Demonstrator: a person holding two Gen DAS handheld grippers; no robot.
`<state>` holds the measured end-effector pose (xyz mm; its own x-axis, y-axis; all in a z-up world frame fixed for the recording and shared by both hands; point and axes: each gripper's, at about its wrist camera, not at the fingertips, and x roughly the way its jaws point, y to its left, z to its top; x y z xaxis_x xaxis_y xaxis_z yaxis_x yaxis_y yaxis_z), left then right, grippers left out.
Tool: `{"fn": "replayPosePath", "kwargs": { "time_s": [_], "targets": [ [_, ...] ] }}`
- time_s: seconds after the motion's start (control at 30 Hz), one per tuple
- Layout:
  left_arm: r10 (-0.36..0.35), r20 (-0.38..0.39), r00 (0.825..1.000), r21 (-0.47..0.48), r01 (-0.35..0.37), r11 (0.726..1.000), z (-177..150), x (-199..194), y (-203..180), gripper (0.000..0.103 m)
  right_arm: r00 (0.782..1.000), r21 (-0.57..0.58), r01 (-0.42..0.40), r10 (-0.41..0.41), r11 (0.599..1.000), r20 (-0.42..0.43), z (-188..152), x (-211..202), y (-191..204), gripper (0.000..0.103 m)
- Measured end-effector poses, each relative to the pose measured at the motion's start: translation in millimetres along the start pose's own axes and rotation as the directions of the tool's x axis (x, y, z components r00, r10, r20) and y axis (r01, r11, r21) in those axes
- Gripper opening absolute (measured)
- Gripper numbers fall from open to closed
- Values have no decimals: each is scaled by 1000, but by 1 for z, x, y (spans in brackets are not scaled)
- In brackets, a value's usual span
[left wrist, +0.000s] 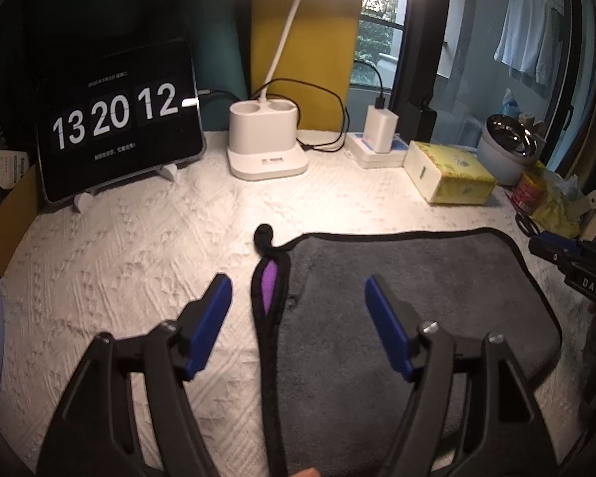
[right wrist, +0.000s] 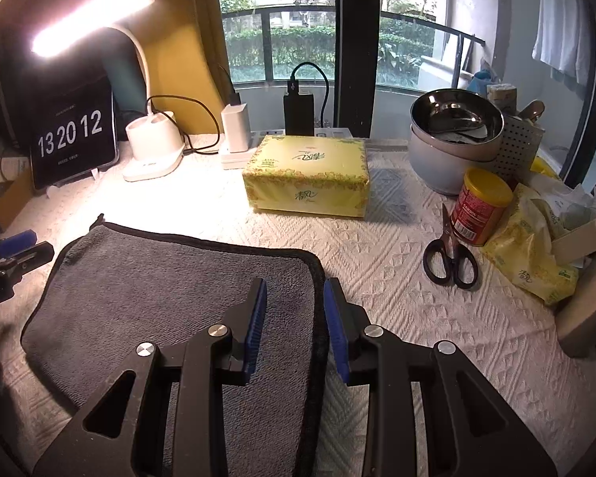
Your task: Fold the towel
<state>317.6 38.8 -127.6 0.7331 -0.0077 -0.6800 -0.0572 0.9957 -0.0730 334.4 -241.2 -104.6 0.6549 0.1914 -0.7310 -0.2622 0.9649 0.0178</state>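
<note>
The left gripper, black with blue pads, has its jaws wide apart astride the left edge of the grey, black-trimmed plush towel, which lies flat on the white quilted tablecloth. The right gripper stands parted over the towel's right edge, clamping nothing.

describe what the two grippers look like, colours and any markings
Both the left gripper and the right gripper have black angular linkage arms with triangular cut-outs, silver pivot screws and flat blue finger pads. One carries white "DAS" lettering. No cables or sleeves show.
</note>
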Motion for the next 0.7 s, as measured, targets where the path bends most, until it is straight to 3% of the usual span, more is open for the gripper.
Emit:
{"fn": "replayPosePath", "kwargs": {
  "time_s": [0.7],
  "targets": [
    [-27,72,997,11,26,1000,-14,-66,-3,72,998,-7,0,1,1000,65,-12,-64,17,32]
  ]
}}
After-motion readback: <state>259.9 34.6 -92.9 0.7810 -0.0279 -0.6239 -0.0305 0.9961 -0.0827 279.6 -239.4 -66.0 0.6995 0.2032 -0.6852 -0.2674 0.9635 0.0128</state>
